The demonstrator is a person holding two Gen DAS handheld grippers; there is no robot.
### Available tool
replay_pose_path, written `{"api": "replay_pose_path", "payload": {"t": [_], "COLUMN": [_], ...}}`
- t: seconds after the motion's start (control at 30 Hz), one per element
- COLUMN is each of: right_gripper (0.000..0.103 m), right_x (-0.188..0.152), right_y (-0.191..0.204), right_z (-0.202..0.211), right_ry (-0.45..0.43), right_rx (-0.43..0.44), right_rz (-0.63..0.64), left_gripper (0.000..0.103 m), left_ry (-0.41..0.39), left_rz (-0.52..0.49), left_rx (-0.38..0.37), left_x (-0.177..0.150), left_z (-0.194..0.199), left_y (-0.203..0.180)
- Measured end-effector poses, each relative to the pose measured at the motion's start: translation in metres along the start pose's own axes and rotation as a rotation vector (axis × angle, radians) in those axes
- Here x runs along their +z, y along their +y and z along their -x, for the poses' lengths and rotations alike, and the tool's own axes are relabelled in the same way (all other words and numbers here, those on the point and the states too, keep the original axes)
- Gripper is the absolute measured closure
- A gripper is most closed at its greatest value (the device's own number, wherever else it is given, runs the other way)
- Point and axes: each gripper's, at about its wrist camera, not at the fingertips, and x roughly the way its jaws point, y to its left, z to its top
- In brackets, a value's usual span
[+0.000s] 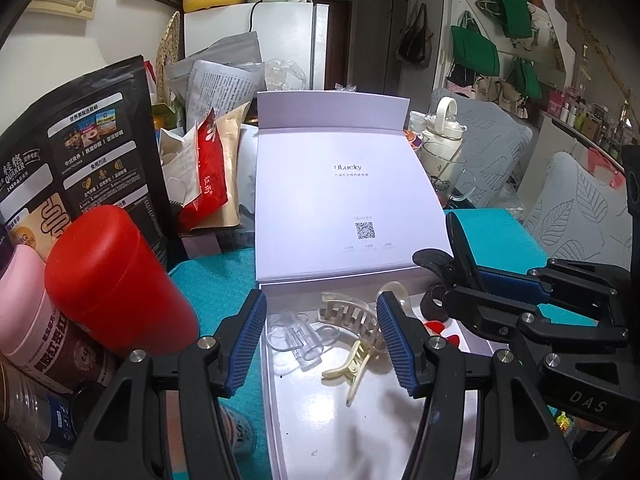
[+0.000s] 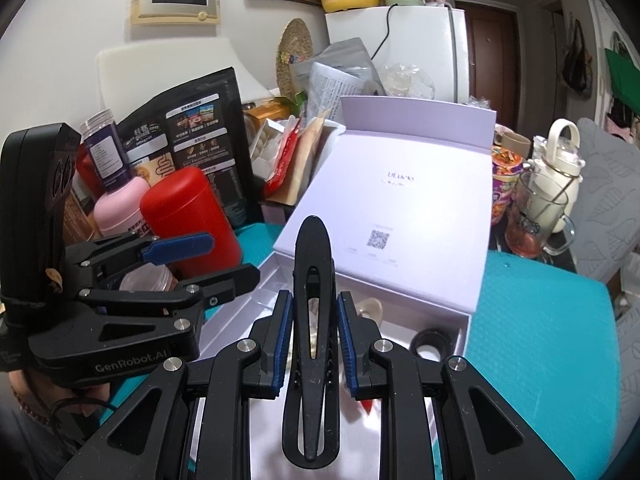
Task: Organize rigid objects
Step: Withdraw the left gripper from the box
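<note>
A shallow white cardboard box point(image 1: 280, 400) lies open on the tabletop, its lilac lid point(image 1: 344, 200) hinged back and leaning upright behind it. Inside the tray rest a translucent beige claw hair clip point(image 1: 352, 316), arched with its teeth showing, a smaller pale yellow claw clip point(image 1: 354, 366) lying on its side just beside it, and a clear plastic piece point(image 1: 296, 336) to their left. A black ring of elastic band point(image 2: 431, 345) sits near the tray's right wall. A long black duckbill hair clip point(image 2: 312, 340) stands upright above the tray, pinched between the right tongs.
</note>
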Motion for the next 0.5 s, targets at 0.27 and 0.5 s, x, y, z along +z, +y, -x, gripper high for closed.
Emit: {"api": "replay_pose_path", "payload": {"t": [0.27,0.5], "right_gripper": [0.081,0.081], "right_x": [-0.008,-0.012], "right_y": [-0.009,-0.018], "right_z": [-0.015,-0.026], "right_ry": [0.035,0.065], "right_rx": [0.005,0.014], "right_rz": [-0.015,-0.031], "left_gripper": [0.046,0.046], "left_ry": [0.033,0.064], "left_rz": [-0.008,-0.016], "left_rx": [0.022,0.02], "left_x": [-0.004,-0.008], "left_z": [-0.015,-0.025], "left_y": [0.0,-0.002]}}
